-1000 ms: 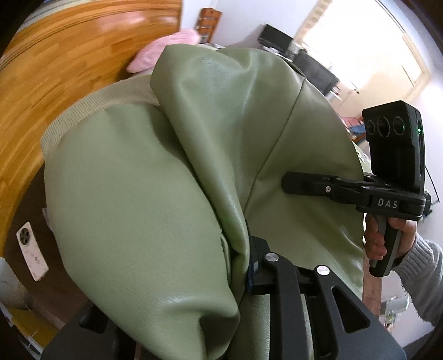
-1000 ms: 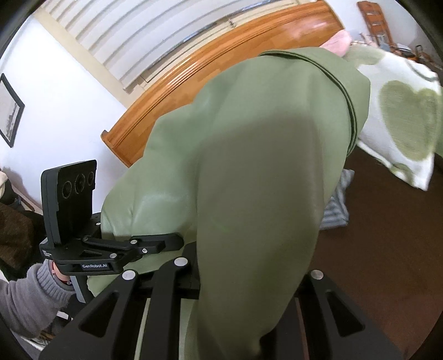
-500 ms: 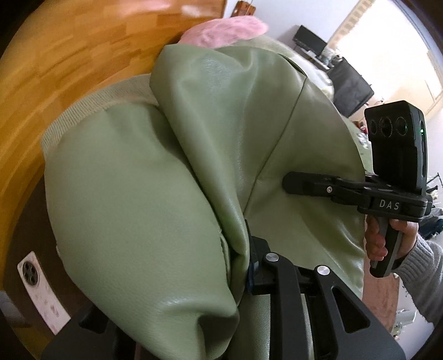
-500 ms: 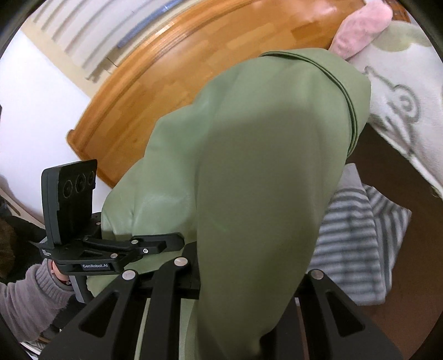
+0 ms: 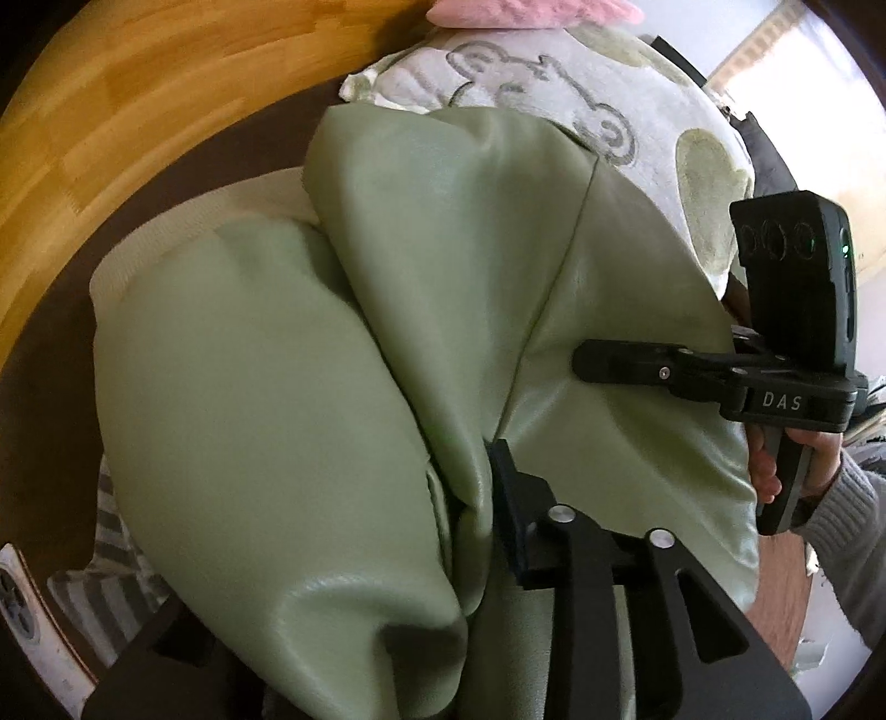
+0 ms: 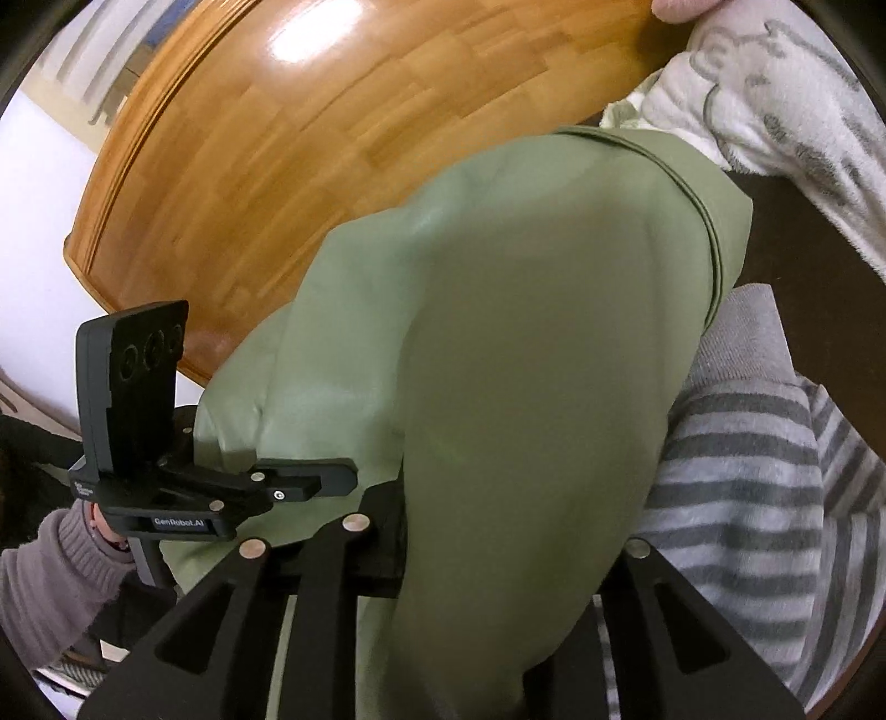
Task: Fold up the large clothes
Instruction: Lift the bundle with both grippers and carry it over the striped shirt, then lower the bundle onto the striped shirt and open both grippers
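Observation:
A light green leather-like jacket (image 5: pixel 310 387) with a cream ribbed hem hangs bunched in front of both cameras; it also fills the right wrist view (image 6: pixel 526 360). My left gripper (image 5: pixel 470 498) is shut on a fold of the jacket, its left finger hidden under the cloth. My right gripper (image 6: pixel 410 531) is shut on the jacket too, and the cloth drapes over its right finger. The right gripper shows in the left wrist view (image 5: pixel 587 360), pinching the jacket's side. The left gripper shows in the right wrist view (image 6: pixel 338 482), clamped on the jacket's edge.
A wooden headboard (image 6: pixel 277 166) stands behind. A white fleece blanket with green hearts (image 5: pixel 554 99) and a pink pillow (image 5: pixel 526 11) lie on the dark brown bed (image 6: pixel 819 266). A grey striped garment (image 6: pixel 747 471) lies below the jacket. A white remote (image 5: pixel 22 598) is at far left.
Both grippers have tilted down toward the bed with the jacket held. The headboard and window slid up out of view; the striped garment and blanket now show beneath.

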